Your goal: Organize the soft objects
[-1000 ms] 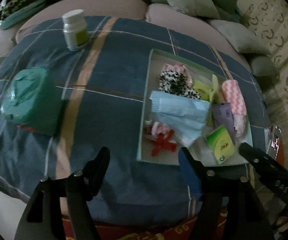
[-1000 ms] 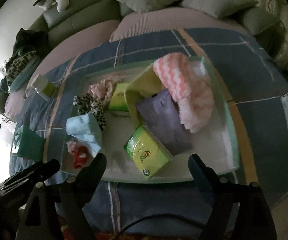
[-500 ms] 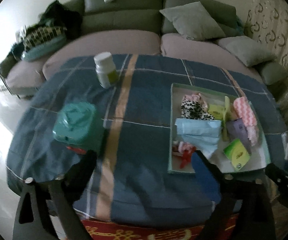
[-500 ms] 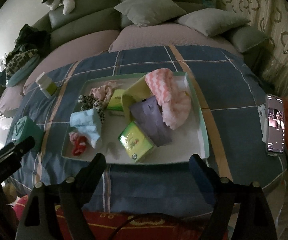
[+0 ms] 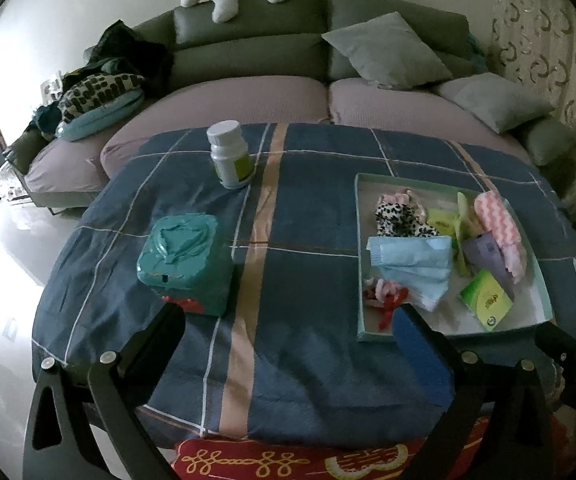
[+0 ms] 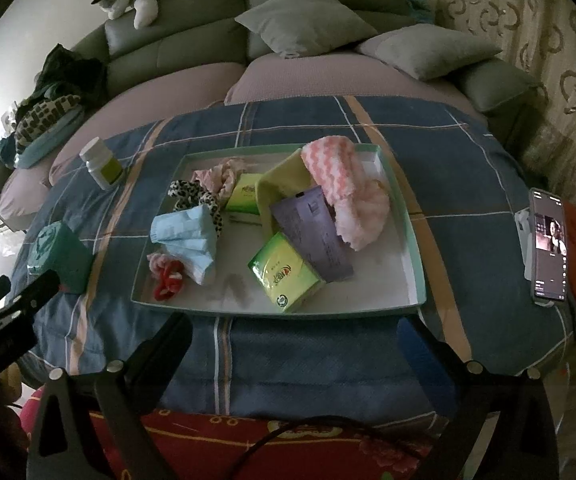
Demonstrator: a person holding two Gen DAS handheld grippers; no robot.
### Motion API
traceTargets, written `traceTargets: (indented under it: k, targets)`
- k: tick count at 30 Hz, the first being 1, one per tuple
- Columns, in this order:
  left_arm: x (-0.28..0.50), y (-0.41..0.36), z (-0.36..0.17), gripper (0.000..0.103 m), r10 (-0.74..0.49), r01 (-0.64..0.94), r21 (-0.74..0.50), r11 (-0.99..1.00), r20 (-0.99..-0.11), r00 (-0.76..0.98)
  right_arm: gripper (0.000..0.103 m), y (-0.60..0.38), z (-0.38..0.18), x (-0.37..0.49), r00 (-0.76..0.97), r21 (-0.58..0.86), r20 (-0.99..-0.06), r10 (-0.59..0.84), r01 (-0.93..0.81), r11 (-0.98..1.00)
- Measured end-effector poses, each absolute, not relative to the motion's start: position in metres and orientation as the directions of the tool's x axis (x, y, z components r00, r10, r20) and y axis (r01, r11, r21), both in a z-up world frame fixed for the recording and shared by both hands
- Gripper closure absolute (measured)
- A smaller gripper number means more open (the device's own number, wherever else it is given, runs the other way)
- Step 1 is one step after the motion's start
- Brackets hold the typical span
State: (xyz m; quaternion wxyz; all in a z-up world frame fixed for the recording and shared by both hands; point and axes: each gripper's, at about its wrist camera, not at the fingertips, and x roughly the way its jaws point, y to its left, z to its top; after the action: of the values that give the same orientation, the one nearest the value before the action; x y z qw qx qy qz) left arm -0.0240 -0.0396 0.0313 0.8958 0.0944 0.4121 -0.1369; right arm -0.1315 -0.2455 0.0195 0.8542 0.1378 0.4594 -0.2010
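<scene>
Ahead of our right gripper (image 6: 291, 340), whose jaws are opening with nothing between them, a shallow tray (image 6: 413, 236) holds a fluffy pink towel (image 6: 339, 176), crinkly blue mask (image 6: 188, 236) and glossy green tissue pack (image 6: 284, 276). Our left gripper (image 5: 288, 320), angled down over the plaid cloth (image 5: 307, 360), stands wide and empty.

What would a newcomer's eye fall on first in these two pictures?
A shallow green-rimmed tray on the blue plaid cloth, heaped with soft things: a pink-and-white towel, a blue face mask, green tissue packs. Left of it stand a teal wipes pack and a white bottle.
</scene>
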Motion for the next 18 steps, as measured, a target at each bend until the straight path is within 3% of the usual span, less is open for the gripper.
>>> traceTargets:
  k: [18]
  targets:
    - [-0.0243, -0.0299, 0.0271, 0.0, -0.143, 0.266, 0.034, 0.963, -0.774, 0.617, 0.0, -0.242, 0.0152, -0.1266, 0.524, 0.065, -0.822, -0.224, 0.476, 0.877]
